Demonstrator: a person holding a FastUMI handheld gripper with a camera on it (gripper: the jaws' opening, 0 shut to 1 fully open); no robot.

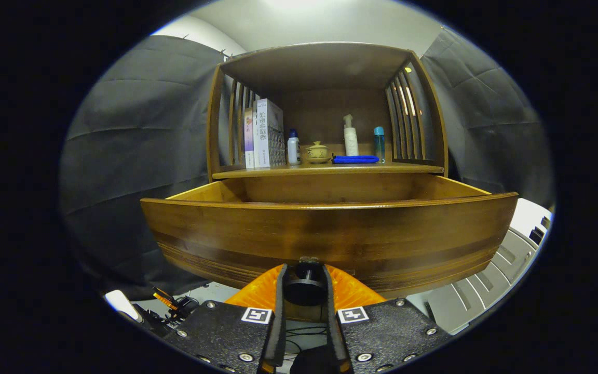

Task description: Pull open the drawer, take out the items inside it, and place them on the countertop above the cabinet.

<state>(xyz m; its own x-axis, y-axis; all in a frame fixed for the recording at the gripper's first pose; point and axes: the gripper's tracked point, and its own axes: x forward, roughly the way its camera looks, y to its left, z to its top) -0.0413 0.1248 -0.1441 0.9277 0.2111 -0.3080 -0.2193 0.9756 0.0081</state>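
Dark cloth walls close in the booth behind and to both sides of a wooden cabinet [325, 67], which stands straight ahead of the tool. Its drawer [330, 234] is pulled well out toward the camera, the curved front panel just beyond the fingertips and the inside hidden behind that panel, so what lies in it cannot be told from here. The gripper [304, 283] has both fingers pressed on the dark round knob [304, 285] at the bottom middle of the drawer front, one finger on each side, a hold that suits pulling the drawer straight out along its runners. By my judgement the opening step is done or nearly so, and the next move calls for letting go of the knob and lifting over the front panel to reach inside. Beyond the drawer and above it is the countertop [330, 169], the shelf where the items are meant to go; it already holds things lined along its back, leaving the front edge free. Counted there: two boxes [265, 134] standing upright together off to the left, one small white bottle [294, 148], one round lidded pot [317, 152], one flat blue cloth [355, 159], one pump bottle [350, 136] and one slim blue-capped bottle [379, 143].
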